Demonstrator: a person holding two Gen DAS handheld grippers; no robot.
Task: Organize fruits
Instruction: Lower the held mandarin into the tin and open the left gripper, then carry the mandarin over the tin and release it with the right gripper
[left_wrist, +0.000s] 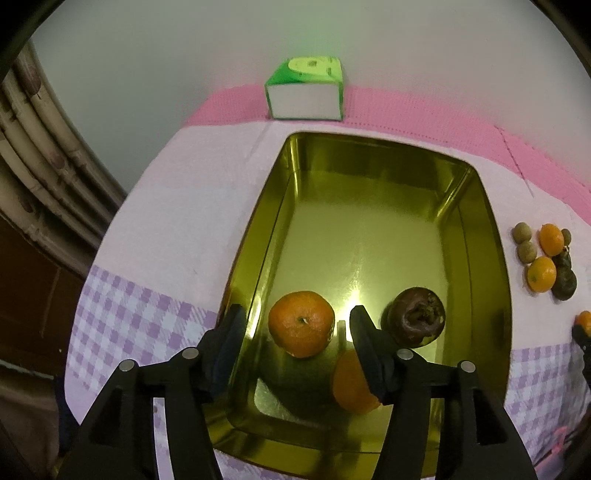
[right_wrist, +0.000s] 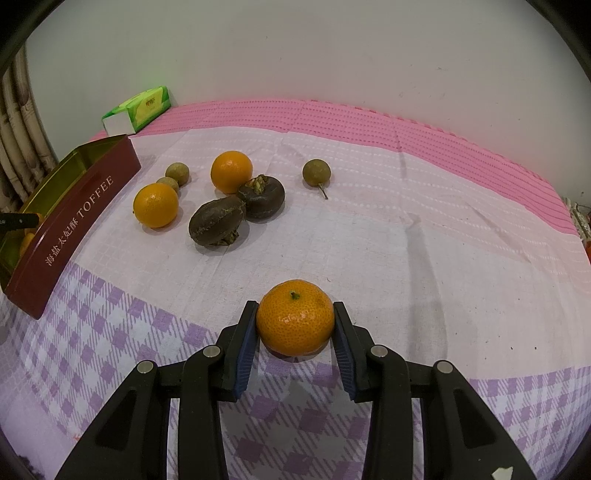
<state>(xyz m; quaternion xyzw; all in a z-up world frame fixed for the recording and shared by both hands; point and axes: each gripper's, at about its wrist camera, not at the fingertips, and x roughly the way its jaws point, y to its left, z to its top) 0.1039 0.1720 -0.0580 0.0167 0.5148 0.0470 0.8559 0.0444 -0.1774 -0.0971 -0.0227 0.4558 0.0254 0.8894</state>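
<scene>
In the left wrist view, a gold tin (left_wrist: 491, 266) holds a tangerine (left_wrist: 301, 323), a second tangerine (left_wrist: 351, 387) partly behind my right finger, and a dark mangosteen (left_wrist: 415, 315). My left gripper (left_wrist: 295, 314) is open above the tin, its jaws either side of the first tangerine without touching it. In the right wrist view, my right gripper (right_wrist: 295, 317) is shut on a tangerine (right_wrist: 295, 317) resting on the cloth. Two tangerines (right_wrist: 155, 205) (right_wrist: 231, 171), two mangosteens (right_wrist: 216, 220) (right_wrist: 260, 199) and small brown longans (right_wrist: 316, 172) lie beyond.
A green tissue box (left_wrist: 304, 88) stands at the back by the wall. The tin's maroon side (right_wrist: 70, 225) is at the left of the right wrist view. A checked cloth (right_wrist: 443, 258) covers the table. Curtains (left_wrist: 33, 177) hang on the left.
</scene>
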